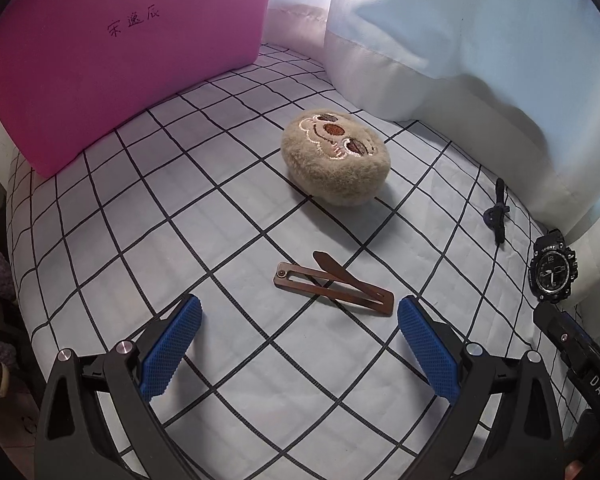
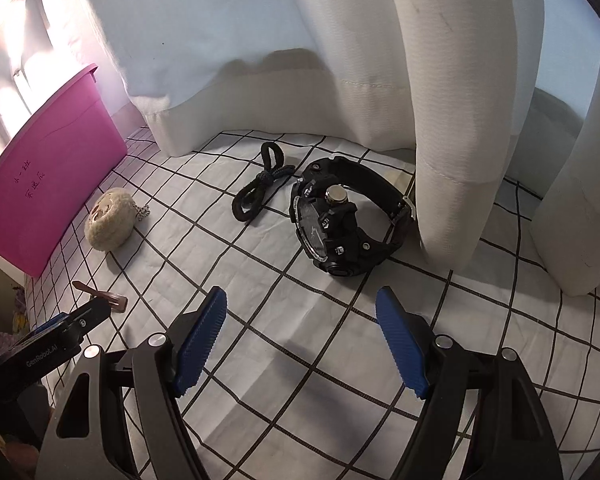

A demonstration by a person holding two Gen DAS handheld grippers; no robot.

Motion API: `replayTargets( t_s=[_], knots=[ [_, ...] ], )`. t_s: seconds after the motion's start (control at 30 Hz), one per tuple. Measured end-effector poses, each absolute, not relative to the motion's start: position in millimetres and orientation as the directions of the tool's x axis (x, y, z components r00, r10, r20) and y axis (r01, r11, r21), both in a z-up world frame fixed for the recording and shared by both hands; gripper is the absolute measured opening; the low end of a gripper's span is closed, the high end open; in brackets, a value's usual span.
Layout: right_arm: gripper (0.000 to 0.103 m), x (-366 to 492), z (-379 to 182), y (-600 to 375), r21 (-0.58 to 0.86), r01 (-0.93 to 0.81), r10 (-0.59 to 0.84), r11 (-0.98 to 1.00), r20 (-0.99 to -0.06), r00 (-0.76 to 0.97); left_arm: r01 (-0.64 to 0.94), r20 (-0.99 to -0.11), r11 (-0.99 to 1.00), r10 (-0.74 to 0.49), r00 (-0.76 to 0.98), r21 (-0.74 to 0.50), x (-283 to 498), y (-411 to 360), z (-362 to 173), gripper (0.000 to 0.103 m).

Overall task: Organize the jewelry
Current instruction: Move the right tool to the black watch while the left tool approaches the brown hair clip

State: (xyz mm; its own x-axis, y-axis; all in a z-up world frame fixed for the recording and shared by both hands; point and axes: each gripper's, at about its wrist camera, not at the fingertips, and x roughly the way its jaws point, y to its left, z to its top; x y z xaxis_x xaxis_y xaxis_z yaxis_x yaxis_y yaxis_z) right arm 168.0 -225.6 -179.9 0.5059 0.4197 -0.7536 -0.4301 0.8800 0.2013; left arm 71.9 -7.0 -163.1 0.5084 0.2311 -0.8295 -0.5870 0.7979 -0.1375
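A brown hair clip lies on the checked cloth just ahead of my open, empty left gripper. A beige plush charm sits beyond it. A black sport watch and a dark cord hair tie lie to the right. In the right wrist view my right gripper is open and empty, short of the watch. The hair tie lies left of the watch, the plush charm and clip farther left.
A pink box with handwriting stands at the back left; it also shows in the right wrist view. White and pale blue curtains hang onto the cloth behind and right of the watch. The left gripper's body shows at the lower left.
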Motion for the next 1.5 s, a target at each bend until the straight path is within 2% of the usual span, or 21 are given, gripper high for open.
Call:
replayTargets(
  t_s=[0.67,0.97,1.3,1.4,1.5],
  knots=[
    [0.074,205,-192,-214,0.108,-0.36,0.305,0.927,-0.777,0.551,-0.603,-0.821,0.792,0.28,0.498,-0.096,94,-11,-162,0.097],
    [0.074,219,-194,-208,0.036,-0.351,0.247,0.936,-0.777,0.579,-0.613,-0.825,0.789,0.324,0.462,-0.034,104,-14,-166,0.097],
    [0.073,222,-195,-204,0.033,-0.368,0.262,0.929,-0.761,0.593,-0.612,-0.817,0.79,0.33,0.473,-0.035,110,-13,-167,0.097],
    [0.072,217,-195,-202,0.033,-0.389,0.276,0.921,-0.761,0.588,-0.605,-0.81,0.795,0.33,0.484,-0.038,105,-14,-166,0.092],
    [0.072,209,-194,-201,0.034,-0.411,0.291,0.911,-0.76,0.581,-0.609,-0.803,0.793,0.347,0.485,-0.025,99,-15,-163,0.082]
  ],
)
